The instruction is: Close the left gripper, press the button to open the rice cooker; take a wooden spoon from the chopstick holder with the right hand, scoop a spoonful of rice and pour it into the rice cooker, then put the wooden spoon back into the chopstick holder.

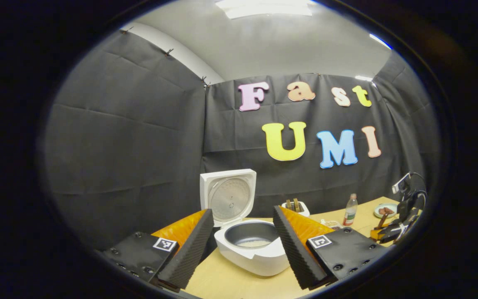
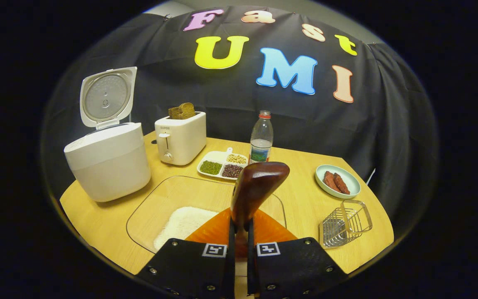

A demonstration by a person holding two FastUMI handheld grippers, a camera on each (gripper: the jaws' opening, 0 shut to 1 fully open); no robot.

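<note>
The white rice cooker [image 1: 251,257] stands with its lid [image 1: 227,198] raised, and a little rice lies in the grey inner pot [image 1: 250,235]. My left gripper [image 1: 243,212] is open just in front of it, one finger on each side of the pot. In the right gripper view the cooker [image 2: 108,162] stands at the left of the table. My right gripper [image 2: 240,232] is shut on the handle of a dark wooden spoon [image 2: 259,180], whose bowl rises above a glass tray [image 2: 168,195] holding a patch of white rice [image 2: 185,222]. A wire chopstick holder [image 2: 345,224] sits to the right.
A toaster [image 2: 181,139] with bread, a plastic bottle [image 2: 261,139], a divided dish of beans [image 2: 222,164] and a plate of meat [image 2: 337,181] stand toward the back of the round wooden table [image 2: 301,195]. The right gripper [image 1: 394,230] shows far right in the left gripper view.
</note>
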